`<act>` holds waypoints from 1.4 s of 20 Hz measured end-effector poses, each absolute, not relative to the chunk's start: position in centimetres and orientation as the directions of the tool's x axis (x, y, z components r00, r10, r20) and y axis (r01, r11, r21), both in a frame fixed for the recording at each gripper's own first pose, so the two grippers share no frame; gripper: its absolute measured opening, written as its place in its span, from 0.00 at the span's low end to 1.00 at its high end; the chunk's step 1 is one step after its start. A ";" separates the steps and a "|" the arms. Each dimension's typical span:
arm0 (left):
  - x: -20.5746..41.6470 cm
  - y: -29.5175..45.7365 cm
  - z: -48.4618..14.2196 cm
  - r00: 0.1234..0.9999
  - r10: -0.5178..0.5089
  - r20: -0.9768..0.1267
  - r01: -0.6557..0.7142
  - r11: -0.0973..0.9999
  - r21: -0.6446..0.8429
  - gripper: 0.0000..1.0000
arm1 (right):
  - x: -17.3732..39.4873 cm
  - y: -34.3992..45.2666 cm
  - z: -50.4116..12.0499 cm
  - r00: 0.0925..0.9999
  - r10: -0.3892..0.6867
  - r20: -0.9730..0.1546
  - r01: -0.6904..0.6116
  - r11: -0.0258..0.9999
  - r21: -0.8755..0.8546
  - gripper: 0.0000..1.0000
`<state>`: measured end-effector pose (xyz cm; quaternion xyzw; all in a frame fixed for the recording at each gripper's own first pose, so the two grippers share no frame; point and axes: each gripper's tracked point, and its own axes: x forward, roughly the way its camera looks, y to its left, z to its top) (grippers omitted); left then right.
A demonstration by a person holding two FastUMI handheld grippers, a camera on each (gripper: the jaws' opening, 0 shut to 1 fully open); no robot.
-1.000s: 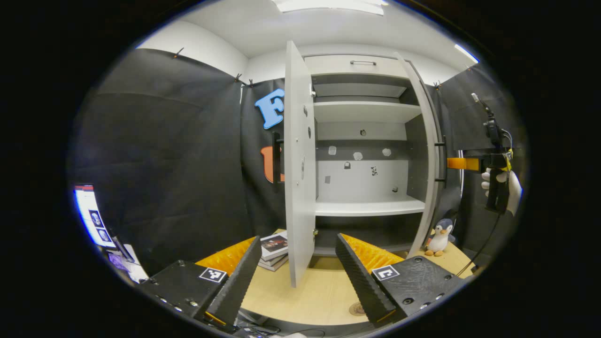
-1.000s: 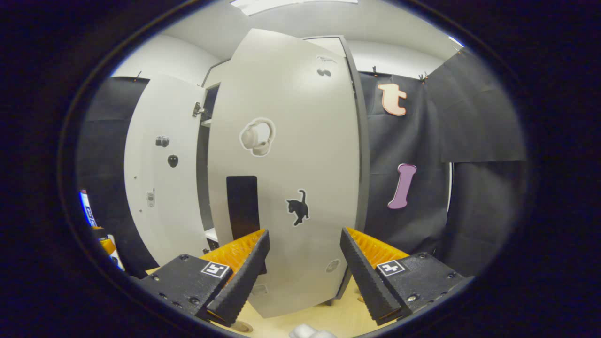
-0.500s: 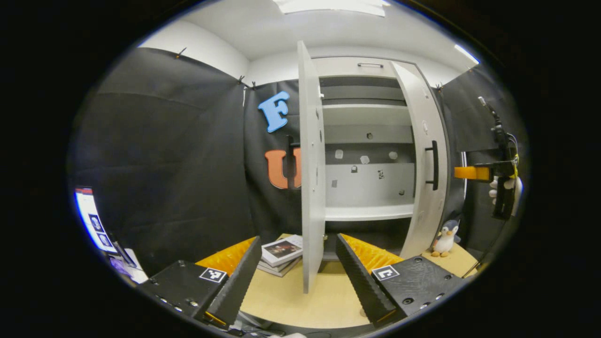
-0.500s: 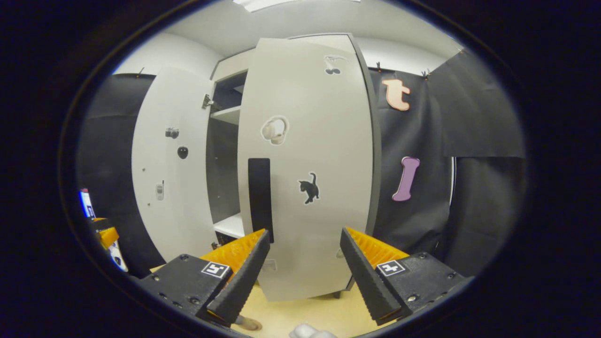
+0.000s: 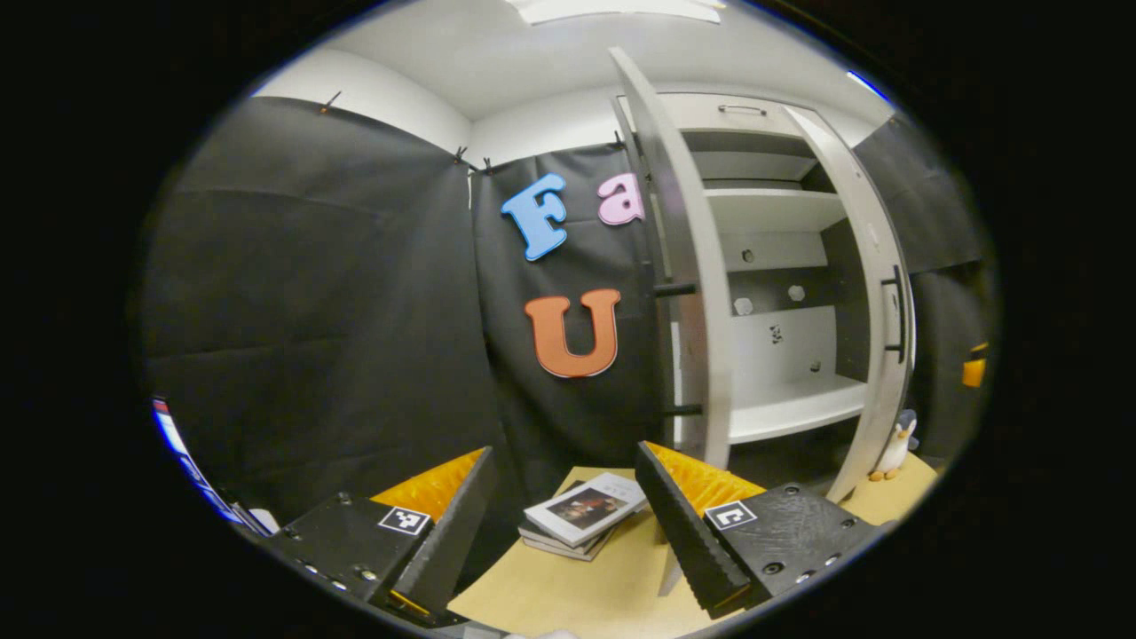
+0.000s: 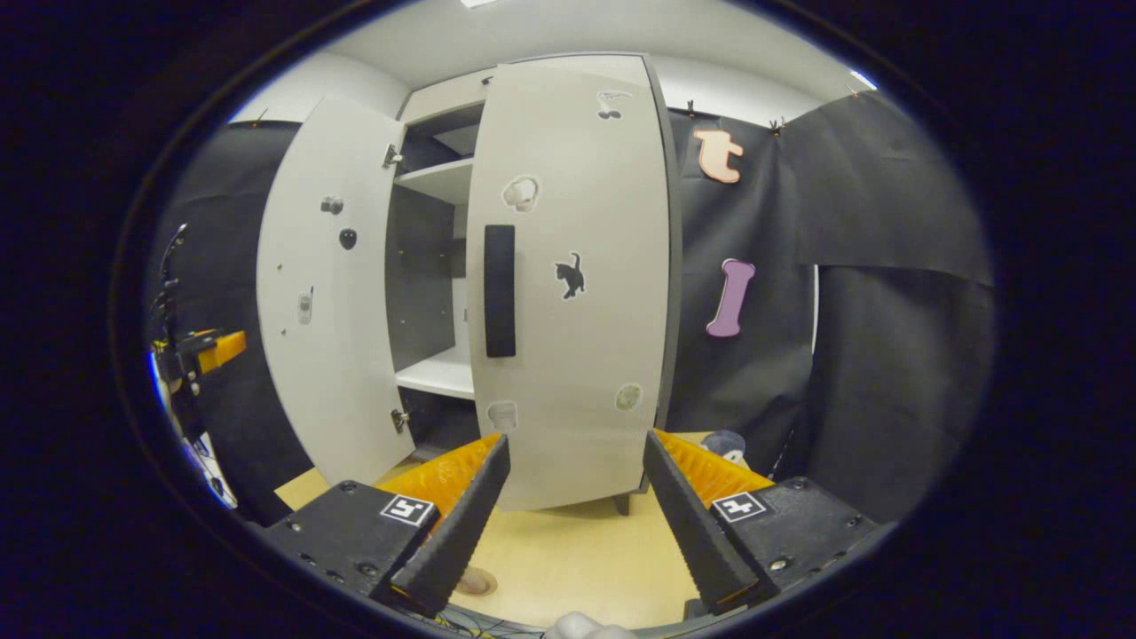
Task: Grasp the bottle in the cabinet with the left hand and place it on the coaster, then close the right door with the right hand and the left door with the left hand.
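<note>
The white cabinet's left door [image 5: 688,266] stands open, edge-on just beyond my left gripper [image 5: 564,524], which is open and holds nothing. The right door [image 6: 577,266], with a black handle [image 6: 500,288] and stickers, hangs partly swung in. A gap between the doors shows the shelves [image 6: 435,373]. My right gripper [image 6: 572,524] is open a little in front of that door, not touching it. A small round tan disc [image 6: 475,581] lies on the table by its left finger. The left gripper [image 6: 209,351] also appears far left, beside the left door [image 6: 311,293].
A stack of books [image 5: 581,515] lies on the wooden table [image 5: 550,595] between my left fingers. A penguin toy [image 5: 898,439] stands right of the cabinet. A lit screen [image 5: 182,444] sits at far left. A white object [image 6: 581,626] shows at the bottom edge.
The right door has swung further toward the cabinet and the right gripper has backed away from it. The left gripper has shifted left, now facing the left door's outer edge.
</note>
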<state>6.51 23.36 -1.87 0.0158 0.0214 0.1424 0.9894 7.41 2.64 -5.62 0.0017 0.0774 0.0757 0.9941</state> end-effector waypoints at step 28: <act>14.2 16.8 2.1 0.991 0.130 0.019 -0.131 0.988 0.082 0.84 | 2.2 -0.6 -9.5 0.969 0.077 -0.233 -0.061 0.995 0.076 0.99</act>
